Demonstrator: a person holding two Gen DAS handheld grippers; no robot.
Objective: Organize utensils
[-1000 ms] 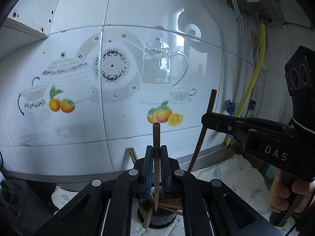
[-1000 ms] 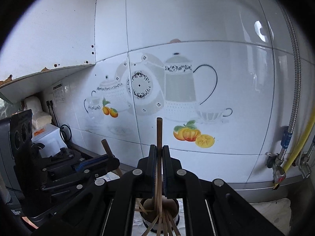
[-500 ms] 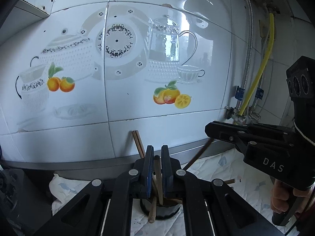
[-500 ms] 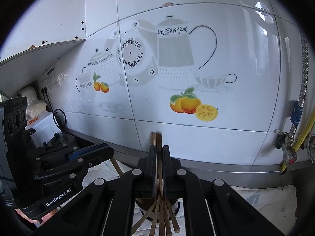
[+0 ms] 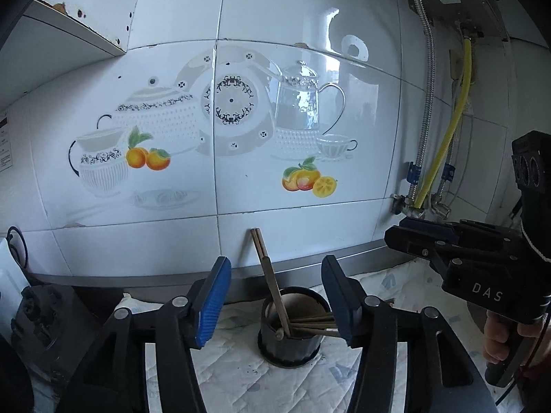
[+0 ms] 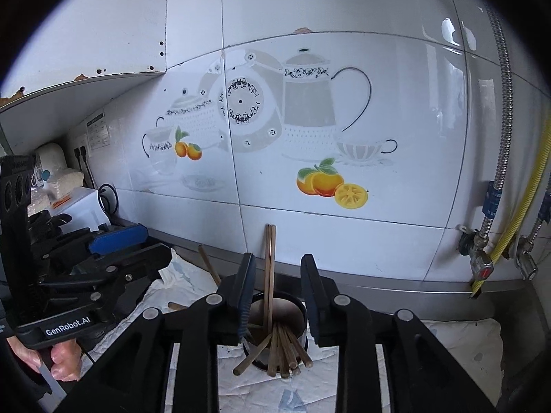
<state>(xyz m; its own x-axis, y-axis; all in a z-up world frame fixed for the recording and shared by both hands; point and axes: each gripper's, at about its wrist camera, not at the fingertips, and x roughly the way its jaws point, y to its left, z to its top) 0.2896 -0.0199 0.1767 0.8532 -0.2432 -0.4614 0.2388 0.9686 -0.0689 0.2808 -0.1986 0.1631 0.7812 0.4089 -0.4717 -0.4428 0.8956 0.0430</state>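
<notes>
Brown wooden chopsticks point(image 6: 272, 275) stand and lean in a dark round cup point(image 5: 291, 339), and the cup sits on a white quilted cloth point(image 5: 241, 371) on the counter point(image 6: 396, 282).

Left of the cup in the right wrist view, a person's hand point(image 6: 55, 361) holds the left hand-held gripper point(image 5: 275, 292). In its own view its two blue-padded fingers point(image 5: 213, 296) are wide apart, one on each side of the cup. They have just been opening. No chopstick touches the pads; the sticks stay in the cup between them.

The cup is in the middle, close to the white tiled wall point(image 5: 241, 103) behind it. Two sticks stand almost straight up at the back of the cup. Other sticks lie tipped over the cup's rim toward the cameras.

Right of the cup in the left wrist view, another hand point(image 5: 499, 340) holds the right hand-held gripper point(image 6: 277, 296). Its jaws are partly apart and have just been opening too. The upright sticks rise in the gap, but the pads do not press them.

Far right of the cup, a yellow hose point(image 6: 527, 206) and a silver hose point(image 6: 499, 137) run down the wall.
</notes>
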